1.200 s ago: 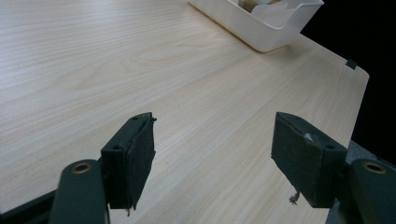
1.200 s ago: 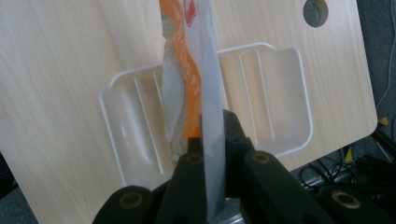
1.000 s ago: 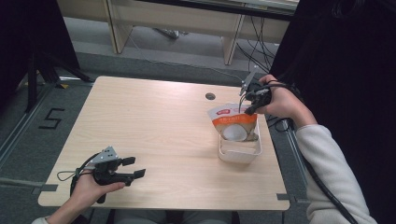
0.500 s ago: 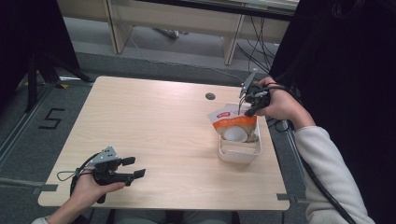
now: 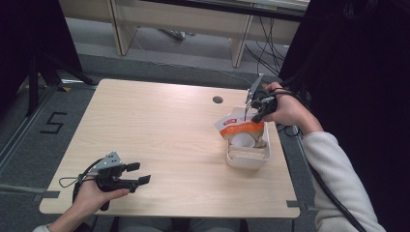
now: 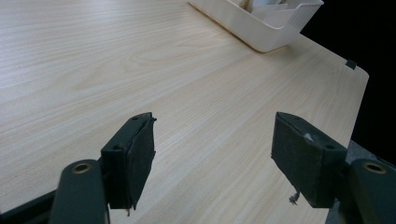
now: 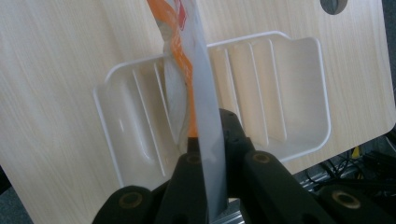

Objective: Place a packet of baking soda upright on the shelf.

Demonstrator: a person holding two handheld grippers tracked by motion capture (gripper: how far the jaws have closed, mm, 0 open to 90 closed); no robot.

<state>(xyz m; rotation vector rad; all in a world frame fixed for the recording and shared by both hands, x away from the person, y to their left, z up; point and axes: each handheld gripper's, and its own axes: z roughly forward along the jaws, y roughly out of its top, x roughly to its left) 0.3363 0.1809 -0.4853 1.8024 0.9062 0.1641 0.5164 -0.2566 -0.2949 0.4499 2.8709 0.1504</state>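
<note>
An orange and white pouch [image 5: 240,127] hangs over the far end of a white ribbed tray [image 5: 247,164] at the table's right side. My right gripper [image 5: 251,115] is shut on the pouch's top edge. In the right gripper view, the black jaws [image 7: 205,135] pinch the pouch's flat white seam [image 7: 201,79], and the tray [image 7: 289,93] lies below. My left gripper [image 5: 139,173] rests in a hand at the front left of the table, open and holding nothing. In the left gripper view, its pads [image 6: 135,154] stand wide apart over bare wood.
The wooden table [image 5: 159,130] has a small round cable hole [image 5: 217,99] just behind the tray. The tray's near corner [image 6: 266,32] shows far off in the left gripper view. Floor, desk legs and cables lie beyond the far edge.
</note>
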